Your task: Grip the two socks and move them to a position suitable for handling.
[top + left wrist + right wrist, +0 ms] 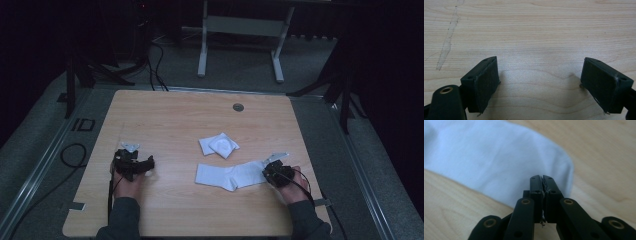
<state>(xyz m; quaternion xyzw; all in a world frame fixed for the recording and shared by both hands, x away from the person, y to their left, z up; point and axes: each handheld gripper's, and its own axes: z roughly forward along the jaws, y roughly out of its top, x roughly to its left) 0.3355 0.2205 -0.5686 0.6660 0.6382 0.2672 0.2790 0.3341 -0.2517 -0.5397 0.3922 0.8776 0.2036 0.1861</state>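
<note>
A flat white sock lies across the wooden table at front right. My right gripper is at its right end. In the right gripper view the jaws are pressed together, tips just over the sock; no cloth is visibly pinched between them. A second white sock, folded into a small bundle, rests just behind the flat one. My left gripper rests at the front left, well away from both socks. Its jaws stand wide apart over bare wood.
A round metal grommet is set in the tabletop near the far edge. A pale scratch marks the wood ahead of the left gripper. Beyond the table stands a white metal frame; cables lie on the floor at left.
</note>
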